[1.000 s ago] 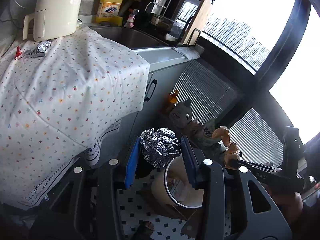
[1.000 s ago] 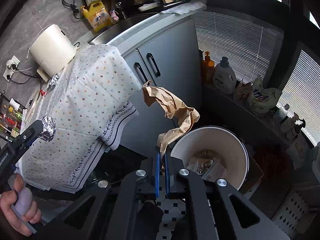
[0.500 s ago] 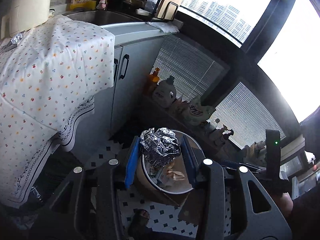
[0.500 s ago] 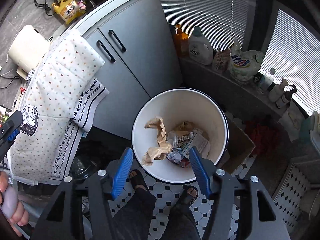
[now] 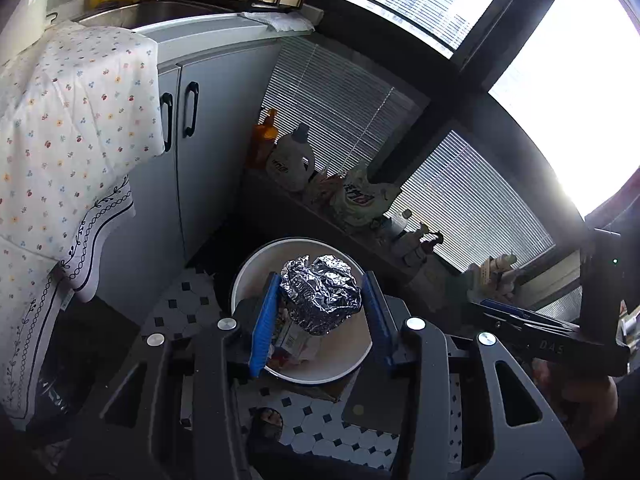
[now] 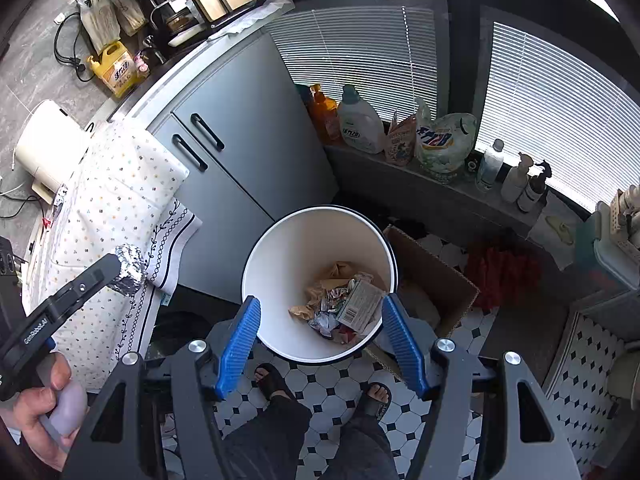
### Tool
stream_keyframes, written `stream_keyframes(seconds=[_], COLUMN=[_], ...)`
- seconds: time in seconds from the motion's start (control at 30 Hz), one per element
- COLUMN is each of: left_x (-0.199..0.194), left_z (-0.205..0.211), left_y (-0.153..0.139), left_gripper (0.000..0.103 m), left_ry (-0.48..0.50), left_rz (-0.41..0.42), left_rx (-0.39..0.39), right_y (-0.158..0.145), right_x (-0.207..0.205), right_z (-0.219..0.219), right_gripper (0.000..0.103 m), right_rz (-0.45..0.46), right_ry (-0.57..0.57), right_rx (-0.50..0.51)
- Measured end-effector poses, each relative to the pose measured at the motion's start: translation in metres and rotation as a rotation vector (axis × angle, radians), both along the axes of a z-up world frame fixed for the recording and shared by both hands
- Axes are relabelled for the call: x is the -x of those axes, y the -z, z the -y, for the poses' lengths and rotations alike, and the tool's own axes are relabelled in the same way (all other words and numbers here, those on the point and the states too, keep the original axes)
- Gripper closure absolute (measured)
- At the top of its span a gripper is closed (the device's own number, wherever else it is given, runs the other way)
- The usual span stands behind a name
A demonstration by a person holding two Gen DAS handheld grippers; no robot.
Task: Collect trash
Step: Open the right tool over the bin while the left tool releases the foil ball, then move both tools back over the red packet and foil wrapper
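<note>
My left gripper (image 5: pixel 318 316) is shut on a crumpled ball of aluminium foil (image 5: pixel 320 294) and holds it above the white trash bin (image 5: pixel 248 272) on the tiled floor. The foil ball also shows in the right wrist view (image 6: pixel 128 270), left of the bin. My right gripper (image 6: pixel 320 340) is open and empty, just above the bin's near rim (image 6: pixel 256 240). Inside the bin lie crumpled brown paper (image 6: pixel 336 274), wrappers and a small carton (image 6: pixel 360 304).
A grey cabinet (image 6: pixel 240 148) with black handles stands behind the bin. A flowered cloth (image 6: pixel 120 200) hangs over the table at left. Detergent bottles (image 6: pixel 360 124) line the window ledge. A cardboard box (image 6: pixel 436 280) sits right of the bin. The person's sandalled feet (image 6: pixel 276 380) are below.
My right gripper opened and dropped the brown paper into the bin. My left gripper carried the foil ball from the table edge to above the bin.
</note>
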State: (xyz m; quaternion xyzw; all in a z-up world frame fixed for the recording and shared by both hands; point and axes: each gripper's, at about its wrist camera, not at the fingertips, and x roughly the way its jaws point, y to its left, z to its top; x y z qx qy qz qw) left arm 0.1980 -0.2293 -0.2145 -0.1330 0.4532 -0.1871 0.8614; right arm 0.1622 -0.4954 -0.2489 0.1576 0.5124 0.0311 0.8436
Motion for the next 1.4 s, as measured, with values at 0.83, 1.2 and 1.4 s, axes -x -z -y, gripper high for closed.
stream_keyframes(seconds=[0.83,1.2,1.4], left_x=[-0.016,-0.006,-0.004], left_z=[-0.063,-0.187,-0.258], left_y=[-0.042,-0.077,-0.091], left_gripper=[0.006,0.006,0.006], left_ry=[-0.123,-0.32,-0.423], left_rz=[0.059,0.124,0.155], left_rx=[0.029,-0.023,-0.023], right_y=[-0.03,-0.081,-0.099], right_x=[-0.024,-0.074,-0.099], right_z=[-0.038,-0.152,-0.222], right_gripper=[0.035,0.008,0.008], right_rz=[0.081,0.216,0.234], right_ry=[-0.045,-0.186,-0.254], right_rx=[-0.054,-0.047,-0.064])
